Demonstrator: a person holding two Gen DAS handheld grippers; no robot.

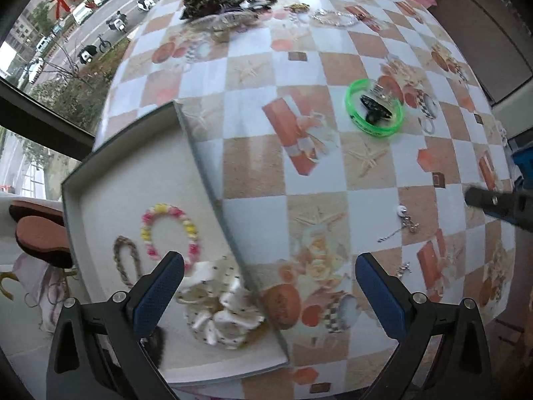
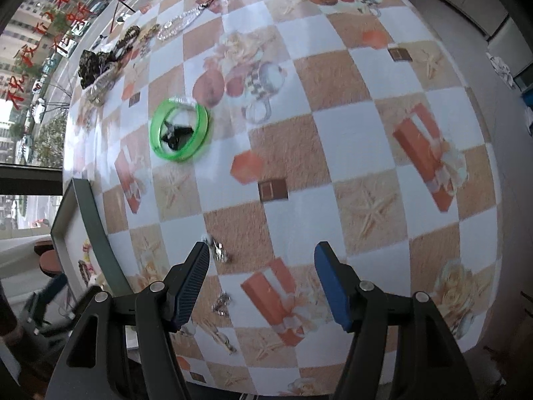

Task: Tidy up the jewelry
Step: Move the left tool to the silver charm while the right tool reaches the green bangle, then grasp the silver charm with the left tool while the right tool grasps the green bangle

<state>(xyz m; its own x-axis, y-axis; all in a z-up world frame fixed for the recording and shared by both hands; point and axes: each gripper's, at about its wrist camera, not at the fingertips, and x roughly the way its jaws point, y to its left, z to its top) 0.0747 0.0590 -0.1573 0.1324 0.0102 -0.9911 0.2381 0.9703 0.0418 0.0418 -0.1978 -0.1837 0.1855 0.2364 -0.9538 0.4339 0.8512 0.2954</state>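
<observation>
Both tongs hang spread and empty over the checkered table (image 2: 349,133). The left gripper (image 1: 269,286) straddles the right wall of the grey tray (image 1: 196,153), one finger over the tray floor and the other over the tablecloth. The tray already holds a pink and yellow bead bracelet (image 1: 170,230), a braided loop (image 1: 128,260) and a white dotted scrunchie (image 1: 223,313).

The right gripper (image 2: 261,280) points down at the cloth with nothing between its fingers. Just by its left finger lies a small silver charm (image 2: 220,251), with a second silver bit (image 2: 222,304) a little nearer the camera; these look like earrings or a thin chain, though blur makes that hard to settle.

The likely step is to pick up one of those silver pieces. To do it well, shift the right gripper left until the charm sits between the fingers, come straight down to the cloth, and close slowly (a thin chain slips out of a fast pinch). Lift only once it hangs clear.

The green bangle (image 2: 180,130) with a black clip (image 2: 175,133) inside it waits farther off, and a heap of hair ties (image 1: 213,3) sits at the far edge.
</observation>
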